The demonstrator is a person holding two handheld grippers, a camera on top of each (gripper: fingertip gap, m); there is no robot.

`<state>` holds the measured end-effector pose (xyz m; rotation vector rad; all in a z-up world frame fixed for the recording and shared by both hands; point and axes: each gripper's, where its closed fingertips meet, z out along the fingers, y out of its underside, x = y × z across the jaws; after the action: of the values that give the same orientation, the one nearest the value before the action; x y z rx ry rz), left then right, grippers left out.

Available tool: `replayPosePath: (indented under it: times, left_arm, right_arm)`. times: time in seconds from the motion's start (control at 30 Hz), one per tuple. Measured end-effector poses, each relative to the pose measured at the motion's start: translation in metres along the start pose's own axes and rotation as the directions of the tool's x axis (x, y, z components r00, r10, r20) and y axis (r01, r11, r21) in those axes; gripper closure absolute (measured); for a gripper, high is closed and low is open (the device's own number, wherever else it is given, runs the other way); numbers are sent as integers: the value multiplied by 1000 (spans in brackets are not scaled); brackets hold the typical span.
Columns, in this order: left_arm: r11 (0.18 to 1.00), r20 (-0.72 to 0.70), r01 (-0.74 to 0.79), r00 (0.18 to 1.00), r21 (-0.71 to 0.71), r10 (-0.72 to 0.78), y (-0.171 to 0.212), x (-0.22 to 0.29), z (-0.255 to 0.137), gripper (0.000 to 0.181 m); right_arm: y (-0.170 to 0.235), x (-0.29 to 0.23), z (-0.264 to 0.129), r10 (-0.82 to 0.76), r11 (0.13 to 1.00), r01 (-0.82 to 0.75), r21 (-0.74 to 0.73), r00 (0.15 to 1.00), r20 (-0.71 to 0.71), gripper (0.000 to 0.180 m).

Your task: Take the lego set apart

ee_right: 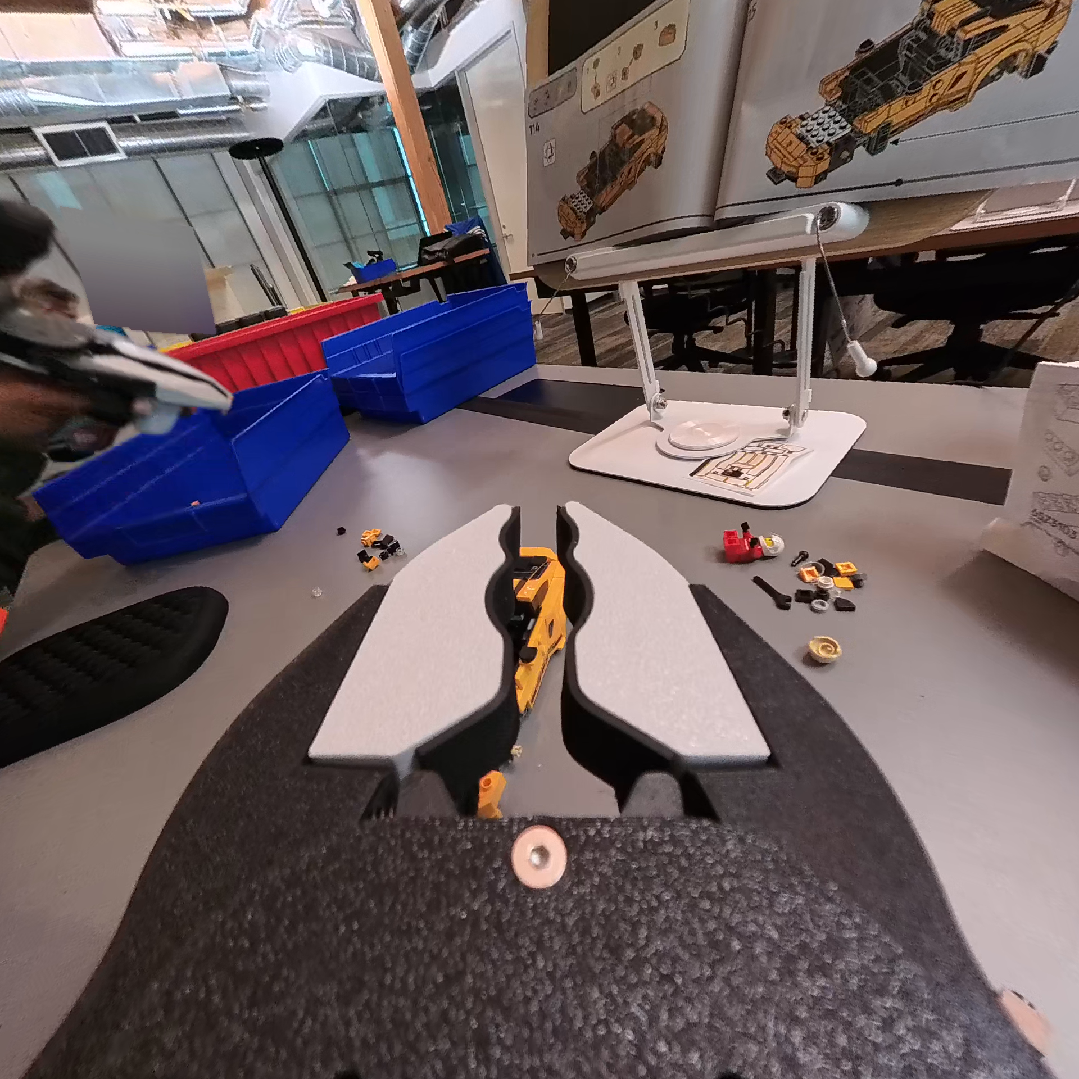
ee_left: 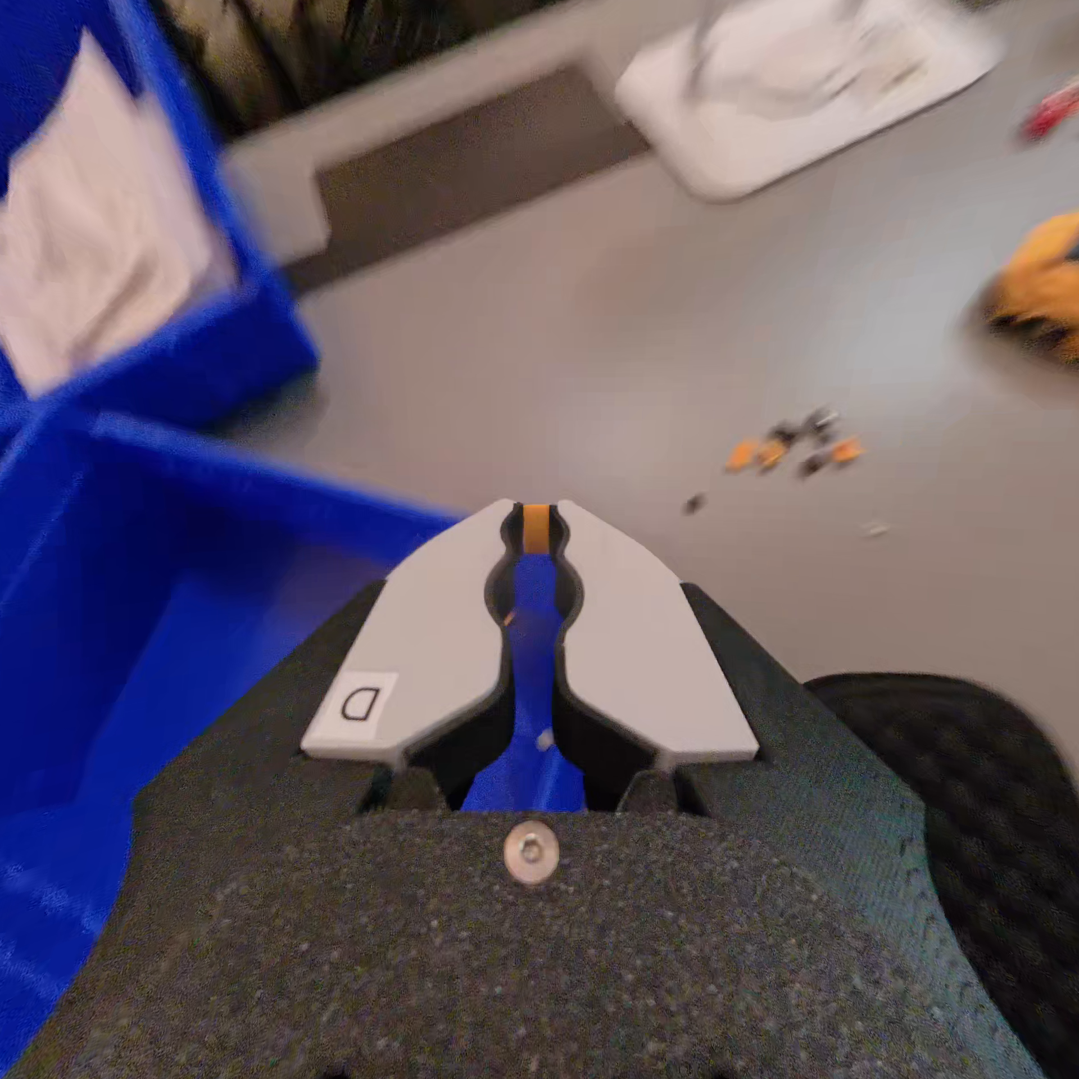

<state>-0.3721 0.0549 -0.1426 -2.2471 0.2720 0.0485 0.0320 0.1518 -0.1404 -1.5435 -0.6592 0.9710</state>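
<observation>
My left gripper (ee_left: 536,508) is shut on a small orange lego piece (ee_left: 535,528), pinched at its fingertips above the rim of a blue bin (ee_left: 146,642). This view is blurred. In the right wrist view the left gripper (ee_right: 192,397) hangs over that bin (ee_right: 192,484) at the far left. My right gripper (ee_right: 537,511) is shut on the yellow-and-black lego car (ee_right: 540,613), which lies between its fingers just above the grey table. The car also shows at the right edge of the left wrist view (ee_left: 1045,292).
Loose lego bits lie left (ee_right: 376,546) and right (ee_right: 829,581) of the car, with a red piece (ee_right: 744,543) and a tan dome (ee_right: 824,649). A white booklet stand (ee_right: 718,449), more bins (ee_right: 432,356), a black mesh pad (ee_right: 99,660) and a paper bag (ee_right: 1051,467) surround them. About 40 cm separates my left fingertips from my right. About 15 cm separates my right fingertips from the tan dome (ee_right: 824,649).
</observation>
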Motion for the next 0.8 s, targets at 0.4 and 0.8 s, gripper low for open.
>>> replayPosePath:
  times: [0.4, 0.8]
  left_arm:
    - [945, -314, -231, 937, -233, 152, 29, 131, 115, 170]
    - [982, -263, -189, 947, 7, 184, -9, 127, 91, 157]
  right_arm:
    - [-13, 1, -8, -35, 998, 36, 45, 999, -17, 169]
    - [-14, 3, -9, -31, 998, 31, 51, 999, -16, 169]
